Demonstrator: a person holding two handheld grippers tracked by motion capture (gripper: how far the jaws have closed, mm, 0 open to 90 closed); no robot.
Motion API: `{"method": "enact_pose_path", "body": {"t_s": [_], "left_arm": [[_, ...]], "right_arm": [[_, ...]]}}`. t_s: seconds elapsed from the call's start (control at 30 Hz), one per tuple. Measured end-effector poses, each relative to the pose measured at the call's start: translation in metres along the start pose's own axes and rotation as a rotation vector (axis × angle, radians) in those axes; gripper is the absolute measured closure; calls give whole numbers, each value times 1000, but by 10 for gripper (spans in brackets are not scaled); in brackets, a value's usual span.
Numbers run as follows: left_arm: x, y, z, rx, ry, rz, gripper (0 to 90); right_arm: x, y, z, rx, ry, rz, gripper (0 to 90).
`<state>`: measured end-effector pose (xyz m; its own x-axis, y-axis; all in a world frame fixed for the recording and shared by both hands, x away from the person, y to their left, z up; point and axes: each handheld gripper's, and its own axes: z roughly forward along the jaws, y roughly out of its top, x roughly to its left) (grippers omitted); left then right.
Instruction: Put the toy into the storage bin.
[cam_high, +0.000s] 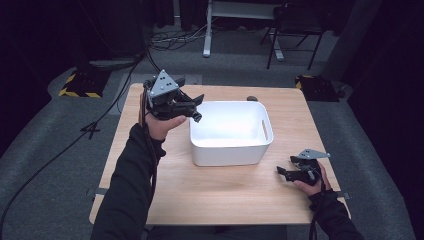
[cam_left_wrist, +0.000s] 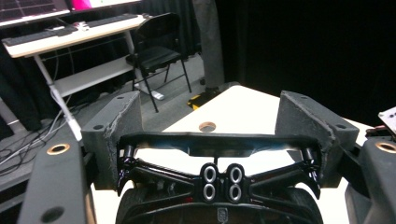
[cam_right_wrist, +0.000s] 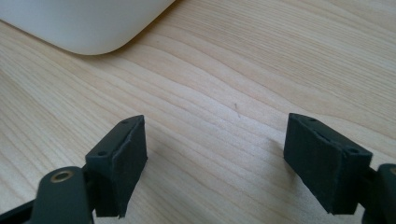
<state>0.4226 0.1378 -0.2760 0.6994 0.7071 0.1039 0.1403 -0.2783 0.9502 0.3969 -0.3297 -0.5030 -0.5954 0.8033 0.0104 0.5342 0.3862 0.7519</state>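
"At upper left of the high view, the left gripper (cam_high: 190, 107) is up off the light wooden table (cam_high: 225, 200). What is it carrying?"

"A glossy black toy racing car (cam_left_wrist: 219, 182). The left gripper view shows its rear wing and four exhaust pipes clamped between the grey pads (cam_left_wrist: 306, 126); from above it reads as a dark lump, just beside the upper left corner of the white rectangular plastic bin (cam_high: 227, 150)."

"Anything in the bin?"

"It looks bare inside. My reading is that the pick-up is done, while the carry over the rim and the release are left."

"And the right gripper (cam_high: 286, 167)?"

"Resting on the table at lower right, near the bin's right corner. The right gripper view shows its pads (cam_right_wrist: 123, 158) spread wide over bare wood grain, nothing between them, with the bin's rounded corner at that frame's upper left."
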Motion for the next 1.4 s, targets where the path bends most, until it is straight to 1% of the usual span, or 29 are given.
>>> {"method": "enact_pose_path", "body": {"t_s": [0.1,0.13,0.17,0.2,0.27,0.3,0.33,0.37,0.4,0.43,0.47,0.53,0.57,0.6,0.63,0.67,0.8,0.83,0.87,0.97,1.07,1.17,1.23,1.27,1.3,1.33,1.4], "left_arm": [[-4,0,6,-2,-15,-4,245],[-5,0,7,5,-21,-2,245],[-7,-1,9,-6,-20,-5,245],[-8,-1,11,4,-30,-6,244],[-9,-1,13,9,-33,2,245],[-11,-2,15,-1,-39,-13,245],[-12,-2,16,6,-44,-4,245],[-13,-2,18,8,-49,-8,244],[-14,-2,19,16,-56,-1,244],[-15,-3,21,7,-53,-5,245],[-16,-3,22,17,-61,-3,245],[-18,-4,25,20,-70,-2,244],[-18,-5,27,16,-66,3,244],[-20,-5,29,22,-76,-2,245],[-21,-5,30,23,-72,2,244],[-21,-5,32,27,-80,1,245],[-24,-6,37,29,-81,8,245],[-25,-6,38,40,-91,3,245],[-25,-7,40,36,-87,10,244],[-26,-7,44,48,-100,17,245],[-27,-8,49,63,-111,15,244],[-29,-10,54,65,-113,14,244],[-30,-11,57,81,-127,13,245],[-30,-12,60,82,-126,16,245],[-31,-13,62,83,-131,10,245],[-31,-13,64,95,-138,13,245],[-33,-14,69,106,-137,16,245]], "right_arm": [[0,0,0,0,0,0,218],[0,0,0,-1,1,0,217],[0,0,0,-1,1,0,217],[0,0,0,-1,1,1,217],[0,0,0,-1,1,0,216],[0,0,0,-1,2,1,216],[0,0,0,-2,3,0,216],[0,0,0,-1,3,0,216],[0,0,0,0,3,0,216],[0,0,0,0,3,-1,216],[0,0,0,0,3,-1,216],[0,0,0,0,3,-1,216],[0,0,0,0,3,-1,216],[0,0,0,0,3,-1,216],[0,0,0,-1,4,-2,216],[0,0,0,0,3,-1,216],[0,0,0,0,4,-2,216],[0,0,0,0,4,-2,216],[0,0,0,0,4,-3,216],[0,0,0,-1,5,-2,216],[0,0,0,-2,6,0,216],[0,0,0,-2,6,-1,216],[0,0,0,-2,6,-1,216],[0,0,0,-2,6,0,216],[0,0,0,-1,6,-1,216],[0,0,0,-2,6,0,216],[0,0,0,-1,5,-1,216]]}}
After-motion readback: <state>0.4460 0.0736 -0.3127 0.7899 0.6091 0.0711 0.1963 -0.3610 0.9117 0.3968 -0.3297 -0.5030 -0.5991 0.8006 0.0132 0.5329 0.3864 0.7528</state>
